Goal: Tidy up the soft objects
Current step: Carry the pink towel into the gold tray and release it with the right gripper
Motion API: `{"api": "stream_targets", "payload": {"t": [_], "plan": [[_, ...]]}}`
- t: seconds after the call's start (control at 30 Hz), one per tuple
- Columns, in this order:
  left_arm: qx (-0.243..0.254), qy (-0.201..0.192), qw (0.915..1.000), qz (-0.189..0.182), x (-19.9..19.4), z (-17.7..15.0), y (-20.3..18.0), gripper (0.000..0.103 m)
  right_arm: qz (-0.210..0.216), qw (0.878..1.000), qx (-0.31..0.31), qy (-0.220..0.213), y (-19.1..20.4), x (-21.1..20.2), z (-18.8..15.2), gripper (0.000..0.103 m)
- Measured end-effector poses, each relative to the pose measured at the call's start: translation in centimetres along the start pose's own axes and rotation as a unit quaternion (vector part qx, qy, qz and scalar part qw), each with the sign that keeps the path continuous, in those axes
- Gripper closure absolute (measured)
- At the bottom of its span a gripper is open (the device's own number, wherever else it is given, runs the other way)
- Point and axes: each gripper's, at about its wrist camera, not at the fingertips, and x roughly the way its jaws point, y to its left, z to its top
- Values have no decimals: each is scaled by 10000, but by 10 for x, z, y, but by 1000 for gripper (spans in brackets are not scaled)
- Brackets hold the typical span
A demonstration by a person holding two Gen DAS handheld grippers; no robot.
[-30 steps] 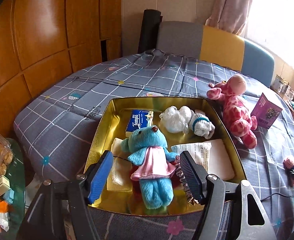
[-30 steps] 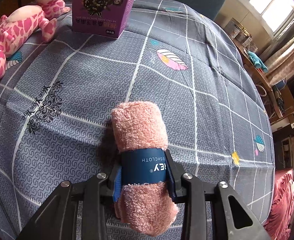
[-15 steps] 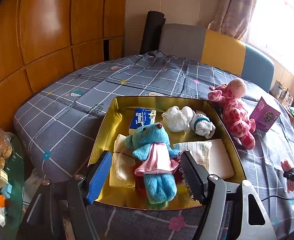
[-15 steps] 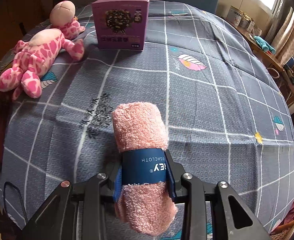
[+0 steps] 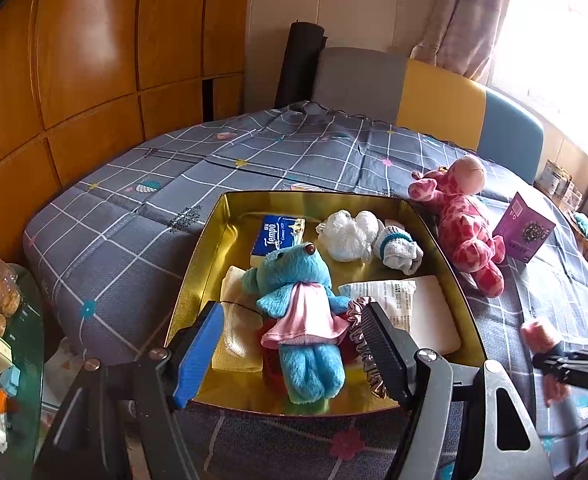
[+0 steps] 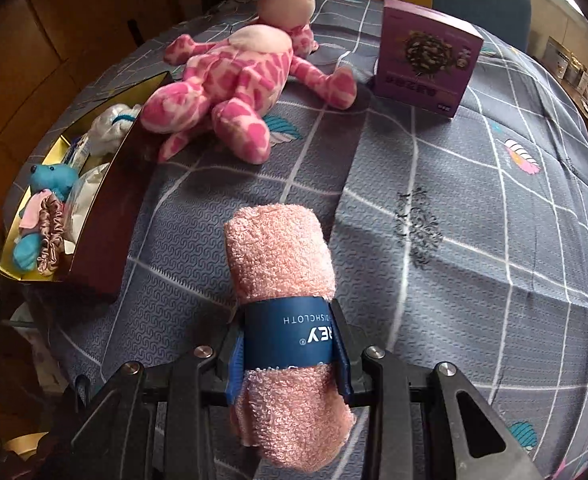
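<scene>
My right gripper [image 6: 289, 344] is shut on a rolled pink dishcloth [image 6: 277, 264] with a blue paper band, held above the grey checked bedspread [image 6: 474, 200]. The gold tray [image 6: 105, 200] lies to its left. In the left wrist view the tray [image 5: 213, 248] holds a blue plush toy [image 5: 298, 292] in a pink dress, a tissue pack [image 5: 273, 236], white socks [image 5: 398, 246] and a scrunchie [image 5: 358, 320]. My left gripper [image 5: 294, 356] hangs open over the tray's near edge, with the plush's legs below the gap. A pink giraffe plush [image 5: 462, 232] lies right of the tray.
A purple box [image 6: 426, 68] stands beyond the giraffe [image 6: 233, 80]. A glass side table [image 5: 25, 344] with snack packs sits at the bed's left. Grey, yellow and blue chair backs [image 5: 438, 96] and wood panelling [image 5: 93, 60] stand behind the bed.
My right gripper has swung left with the dishcloth, so the giraffe and the tray now show on its left. The left gripper has stayed over the tray.
</scene>
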Motion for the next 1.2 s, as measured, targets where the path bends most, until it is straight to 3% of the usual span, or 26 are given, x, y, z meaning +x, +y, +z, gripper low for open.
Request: {"api": "stream_targets", "payload": {"t": [0.13, 0.33, 0.47, 0.63, 0.8, 0.93, 1.2], "plan": [[4, 5, 10000, 5, -1, 0, 1, 31, -37, 9998, -66, 181, 14, 17, -6, 68], [-101, 17, 9998, 190, -6, -2, 16, 31, 417, 9980, -149, -461, 44, -12, 16, 69], [-196, -9, 9994, 289, -11, -2, 27, 31, 885, 9925, -483, -685, 89, -24, 39, 69], [-272, -90, 9990, 343, -17, 0, 36, 31, 1194, 9868, -904, -614, 154, -17, 66, 69], [-330, -54, 9987, 391, -14, -1, 40, 29, 959, 9886, -1016, -570, 198, 17, 91, 69], [-374, 34, 9985, 388, -9, -3, 43, 29, 341, 9920, -1127, -444, 207, 55, 98, 65], [-444, 122, 9980, 424, -4, -5, 43, 23, 401, 9908, -1189, -507, 206, 57, 93, 57]]}}
